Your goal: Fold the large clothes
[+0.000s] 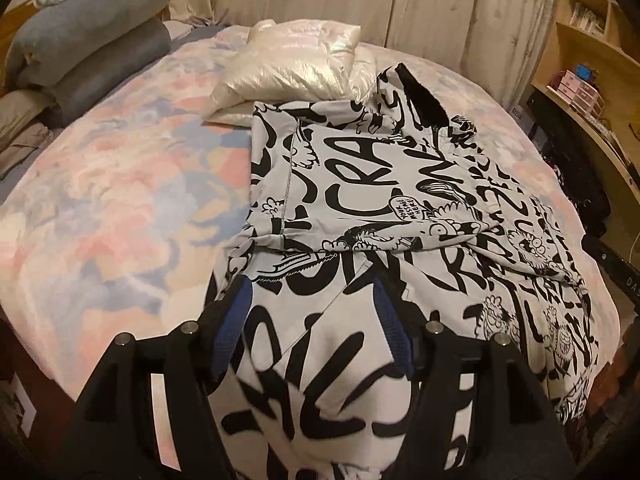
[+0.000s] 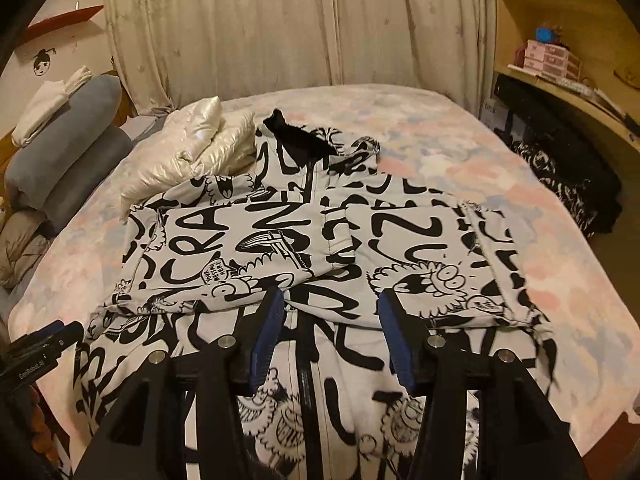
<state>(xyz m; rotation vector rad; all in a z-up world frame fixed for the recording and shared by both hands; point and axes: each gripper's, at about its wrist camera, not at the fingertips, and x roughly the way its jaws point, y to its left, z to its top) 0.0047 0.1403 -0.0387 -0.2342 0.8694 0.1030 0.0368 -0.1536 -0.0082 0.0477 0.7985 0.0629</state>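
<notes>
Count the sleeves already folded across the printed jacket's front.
2: left sleeve and right sleeve, lying side by side across the printed jacket chest.

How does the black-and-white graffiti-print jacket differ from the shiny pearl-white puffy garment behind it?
The black-and-white graffiti-print jacket is covered in bold lettering and cartoons; the shiny pearl-white puffy garment is plain. The jacket's fabric looks matte and thin, while the puffy one is glossy and padded. The jacket lies spread with both sleeves folded across its front; the puffy garment sits in a compact bundle. Both rest on the pastel cloud-patterned bedspread, touching at the jacket's shoulder.
</notes>
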